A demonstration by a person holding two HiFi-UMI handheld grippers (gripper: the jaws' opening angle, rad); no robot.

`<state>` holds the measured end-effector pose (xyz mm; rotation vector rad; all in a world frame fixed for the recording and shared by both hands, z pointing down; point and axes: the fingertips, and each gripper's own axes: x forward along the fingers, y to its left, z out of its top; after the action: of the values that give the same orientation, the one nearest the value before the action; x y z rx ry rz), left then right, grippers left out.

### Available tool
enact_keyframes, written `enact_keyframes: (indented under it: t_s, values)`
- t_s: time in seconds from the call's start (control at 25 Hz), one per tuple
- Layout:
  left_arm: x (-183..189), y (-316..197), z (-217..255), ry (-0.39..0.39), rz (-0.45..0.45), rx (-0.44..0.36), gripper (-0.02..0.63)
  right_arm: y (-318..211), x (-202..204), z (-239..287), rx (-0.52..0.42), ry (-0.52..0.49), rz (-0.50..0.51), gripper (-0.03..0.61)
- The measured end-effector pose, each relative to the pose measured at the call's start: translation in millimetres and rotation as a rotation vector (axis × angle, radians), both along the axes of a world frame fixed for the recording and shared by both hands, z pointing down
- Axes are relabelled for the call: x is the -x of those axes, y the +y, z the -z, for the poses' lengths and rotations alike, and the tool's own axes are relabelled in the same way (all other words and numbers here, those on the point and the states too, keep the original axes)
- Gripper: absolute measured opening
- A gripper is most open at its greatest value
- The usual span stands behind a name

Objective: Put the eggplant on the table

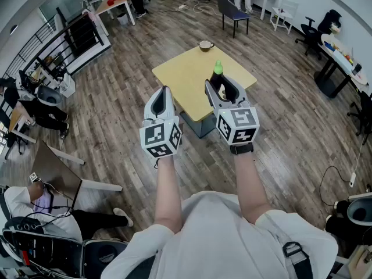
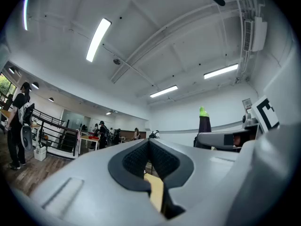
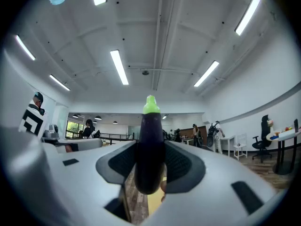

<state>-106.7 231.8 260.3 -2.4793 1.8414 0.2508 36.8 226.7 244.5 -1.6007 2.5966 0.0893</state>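
A dark purple eggplant (image 3: pixel 150 147) with a bright green top stands upright between the jaws of my right gripper (image 3: pixel 150 171), which is shut on it. In the head view the eggplant (image 1: pixel 218 70) pokes up out of the right gripper (image 1: pixel 223 83), above the near part of the yellow table (image 1: pixel 184 77). My left gripper (image 1: pixel 165 90) hovers beside it to the left, over the table's near edge. Its pads (image 2: pixel 141 157) meet with nothing between them. From the left gripper view the eggplant (image 2: pixel 204 121) shows at the right, held in the other gripper.
A small cup (image 1: pixel 206 45) sits at the table's far corner. A dark chair (image 1: pixel 233 11) stands beyond it on the wooden floor. People sit at desks (image 1: pixel 49 182) at the left, and more desks and chairs (image 1: pixel 340 51) line the right side.
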Motion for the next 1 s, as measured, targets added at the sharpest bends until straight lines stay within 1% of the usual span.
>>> enact_keyframes:
  t_s: [0.12, 0.28, 0.4, 0.56, 0.68, 0.84, 1.0]
  values:
    - [5.9, -4.4, 1.9, 0.008, -0.004, -0.001, 0.006, -4.6, 8.7, 0.2, -0.002, 0.017, 0.002, 0.184]
    - [31.5, -8.9, 2.4, 0.012, 0.014, -0.005, 0.006, -8.4, 33.5, 0.3, -0.007, 0.035, 0.016, 0.184]
    - [44.7, -11.0, -6.7, 0.002, 0.017, -0.003, 0.006, -8.8, 46.2, -9.9, 0.0, 0.033, 0.018, 0.184]
    - [56.8, -17.2, -29.1, 0.011, 0.018, 0.03, 0.006, -14.8, 50.0, -41.4, 0.056, 0.003, 0.007, 0.184]
    - [67.2, -20.5, -47.6, 0.021, 0.01, 0.064, 0.006, -15.3, 52.6, -60.0, 0.087, 0.008, -0.022, 0.184]
    - [59.4, -40.2, -69.2, 0.003, -0.031, 0.113, 0.006, -34.9, 45.2, -76.4, 0.124, 0.003, -0.062, 0.184]
    - [45.7, -73.8, -73.0, -0.005, -0.045, 0.114, 0.006, -73.5, 37.7, -80.9, 0.13, 0.006, -0.063, 0.184]
